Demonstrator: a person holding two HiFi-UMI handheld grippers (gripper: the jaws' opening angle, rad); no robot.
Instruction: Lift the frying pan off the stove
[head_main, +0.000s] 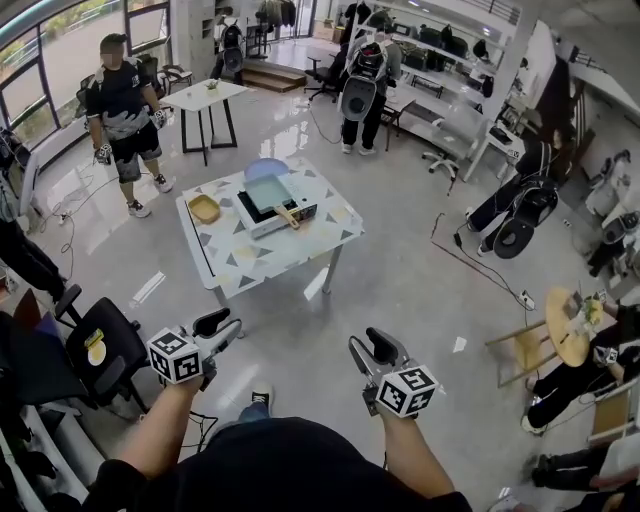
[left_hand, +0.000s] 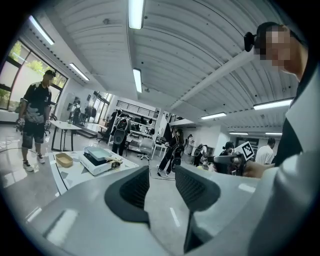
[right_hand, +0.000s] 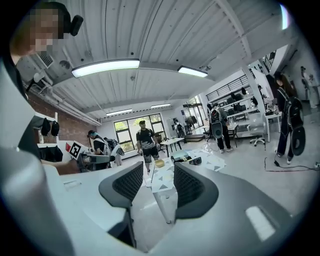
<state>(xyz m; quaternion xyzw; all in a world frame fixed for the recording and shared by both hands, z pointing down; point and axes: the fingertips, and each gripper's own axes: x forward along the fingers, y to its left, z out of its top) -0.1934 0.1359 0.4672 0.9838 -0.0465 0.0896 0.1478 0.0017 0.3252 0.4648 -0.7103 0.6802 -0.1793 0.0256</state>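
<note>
One pale-teal frying pan (head_main: 268, 192), wooden-handled, sits on a white stove (head_main: 268, 223), wooden bowl (head_main: 204, 208) beside. Left gripper (head_main: 222, 326) and right gripper (head_main: 372, 350) gape empty, well away.

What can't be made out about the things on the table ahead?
- Frying pan, head view: too far off to see whether it holds anything.
- Stove controls: too small in every view.
- Blue round thing, head view: partly hidden behind the frying pan; plate or lid unclear.

Glossy grey floor (head_main: 420, 290); tall windows (head_main: 70, 40) left, white shelving (head_main: 440, 45) behind, ceiling strip lights (left_hand: 135, 12), possibly a brick wall (right_hand: 62, 120).
</note>
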